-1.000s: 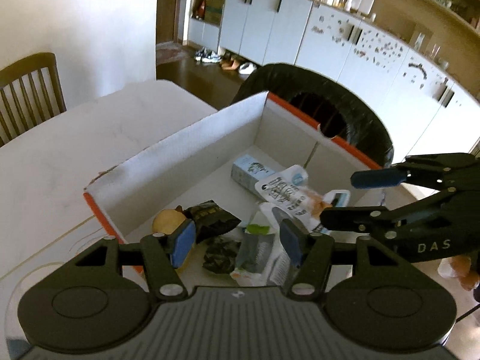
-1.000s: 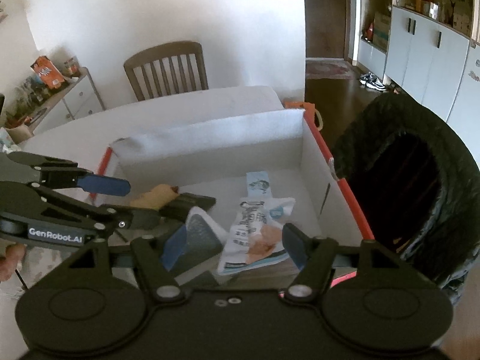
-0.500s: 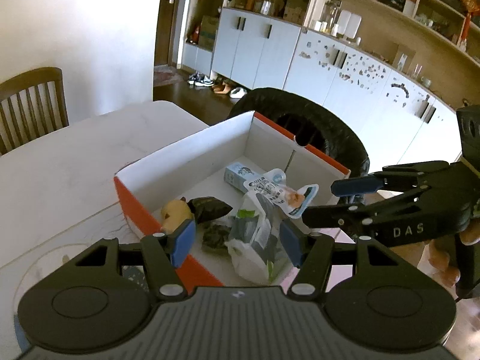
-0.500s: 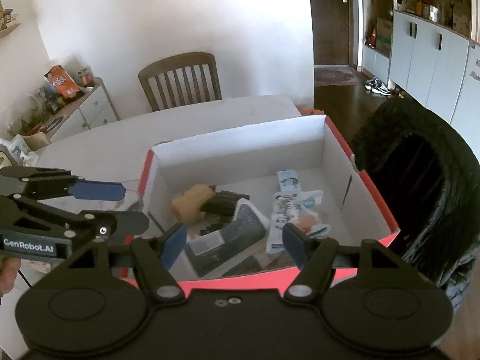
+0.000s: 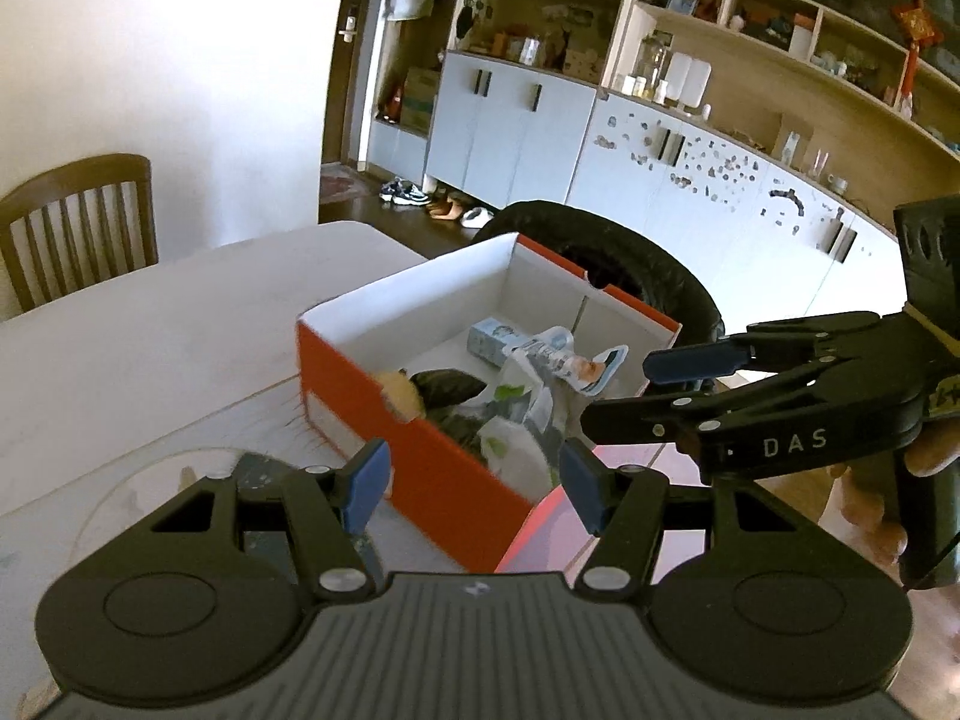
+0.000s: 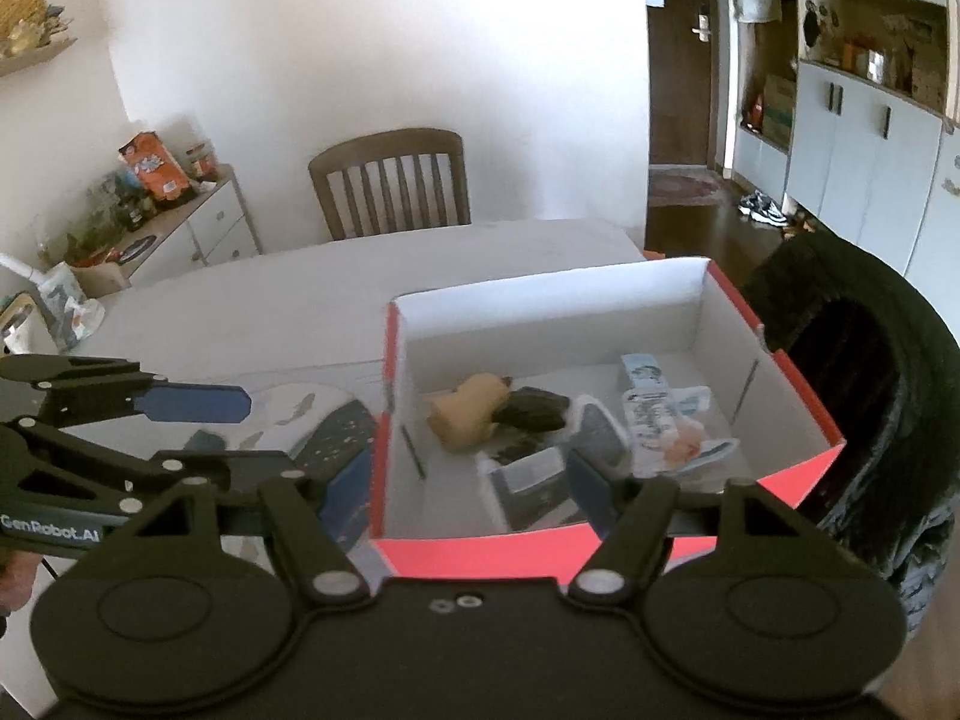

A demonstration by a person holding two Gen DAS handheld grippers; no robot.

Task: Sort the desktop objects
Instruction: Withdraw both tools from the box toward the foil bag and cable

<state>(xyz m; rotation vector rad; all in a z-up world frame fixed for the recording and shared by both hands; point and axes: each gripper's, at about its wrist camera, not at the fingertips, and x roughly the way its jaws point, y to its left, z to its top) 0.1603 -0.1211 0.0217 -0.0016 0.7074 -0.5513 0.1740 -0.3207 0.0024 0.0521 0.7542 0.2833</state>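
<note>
Both tongs, left gripper [image 5: 471, 483] and right gripper [image 6: 462, 489], parted and empty. Sorted wrappers inside orange shoebox [image 6: 600, 552] on table [image 6: 300, 300]. Possibly a dark pouch [image 6: 339, 429] left beside box: approach low, centre pads, close gently.

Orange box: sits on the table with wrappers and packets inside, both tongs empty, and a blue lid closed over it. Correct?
Not quite. The orange box has no lid on it: it is open-topped, and the right wrist view looks straight down onto the wrappers and packets inside. The rest holds: it sits on the table, and both tongs, left and right, are empty.
</note>
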